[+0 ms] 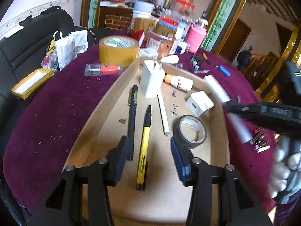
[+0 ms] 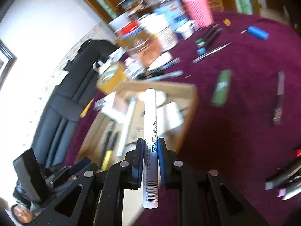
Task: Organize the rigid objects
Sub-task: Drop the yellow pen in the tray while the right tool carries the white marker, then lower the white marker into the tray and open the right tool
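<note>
1. My right gripper (image 2: pixel 150 162) clamps a white marker (image 2: pixel 150 131) between its blue pads (image 2: pixel 138 160); the marker points forward, its barcode end toward the camera.
2. Beyond its tip lies a cardboard tray (image 2: pixel 188 113) on the purple tablecloth (image 2: pixel 235 131), its contents blurred.
3. A green tube (image 2: pixel 222 87) lies on the cloth right of the tray.
4. A pink basket (image 2: pixel 199 9) stands at the far edge.

Both grippers, left gripper (image 1: pixel 149 156) and right gripper (image 2: pixel 150 158), show black angular frames, silver round pivot screws and dark blue finger pads (image 1: pixel 120 160).
</note>
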Demonstrator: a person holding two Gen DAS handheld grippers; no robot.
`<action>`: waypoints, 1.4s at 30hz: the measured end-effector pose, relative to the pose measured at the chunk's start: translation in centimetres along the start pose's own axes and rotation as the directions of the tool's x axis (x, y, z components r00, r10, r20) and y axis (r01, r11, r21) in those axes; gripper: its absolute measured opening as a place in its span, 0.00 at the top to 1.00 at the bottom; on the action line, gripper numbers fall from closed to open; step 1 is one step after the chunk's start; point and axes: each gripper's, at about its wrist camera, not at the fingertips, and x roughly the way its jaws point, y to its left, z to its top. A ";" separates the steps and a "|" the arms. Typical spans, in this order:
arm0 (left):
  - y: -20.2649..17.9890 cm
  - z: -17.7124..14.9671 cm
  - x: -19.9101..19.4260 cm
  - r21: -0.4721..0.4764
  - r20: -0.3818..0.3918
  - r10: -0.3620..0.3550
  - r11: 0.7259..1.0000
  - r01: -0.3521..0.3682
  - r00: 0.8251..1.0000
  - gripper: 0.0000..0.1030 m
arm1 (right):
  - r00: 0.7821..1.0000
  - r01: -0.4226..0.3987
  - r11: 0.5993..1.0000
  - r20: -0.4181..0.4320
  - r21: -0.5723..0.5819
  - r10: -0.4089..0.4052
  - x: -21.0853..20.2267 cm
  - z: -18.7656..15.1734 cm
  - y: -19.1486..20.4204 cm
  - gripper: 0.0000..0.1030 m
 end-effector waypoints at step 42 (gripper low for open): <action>-1.1 -3.9 -4.5 -0.062 0.054 -0.191 0.979 0.195 0.980 0.22 | 0.949 0.167 0.986 0.268 0.022 -0.167 -8.4 -5.7 -6.3 0.40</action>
